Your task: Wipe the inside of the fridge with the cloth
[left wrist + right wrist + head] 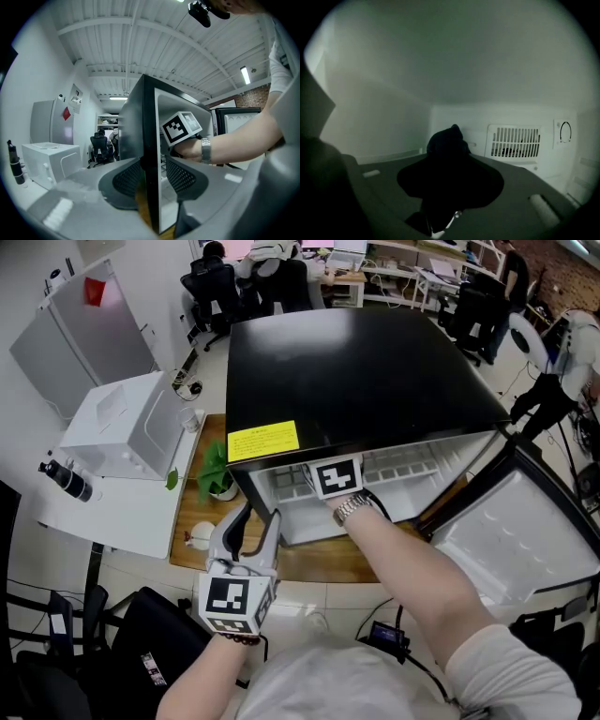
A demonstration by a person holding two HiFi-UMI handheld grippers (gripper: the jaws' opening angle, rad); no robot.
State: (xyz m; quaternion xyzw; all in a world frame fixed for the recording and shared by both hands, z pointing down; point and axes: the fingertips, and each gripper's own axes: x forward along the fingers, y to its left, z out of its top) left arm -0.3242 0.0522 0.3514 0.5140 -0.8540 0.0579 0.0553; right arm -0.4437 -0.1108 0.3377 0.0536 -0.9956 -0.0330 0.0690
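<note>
2 grippers are at the black mini fridge (356,381): the left gripper (255,521) clamps the front edge of its side wall (149,131), while the right gripper (450,176), inside the white compartment, pinches the dark cloth (446,140) near the rear vent (513,140).

Apparently cloth (445,143) inside fridge (356,381); plant (217,470) left.

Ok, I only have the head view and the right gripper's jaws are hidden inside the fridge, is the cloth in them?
Observer: Yes, the right gripper is closed on a dark cloth.
Operator: What's ahead of it?
Observer: The fridge's white back wall, with a vent grille and a dial right of the cloth.
Operator: And the left gripper?
Observer: It grips the fridge's side wall, one jaw outside, one inside.
</note>
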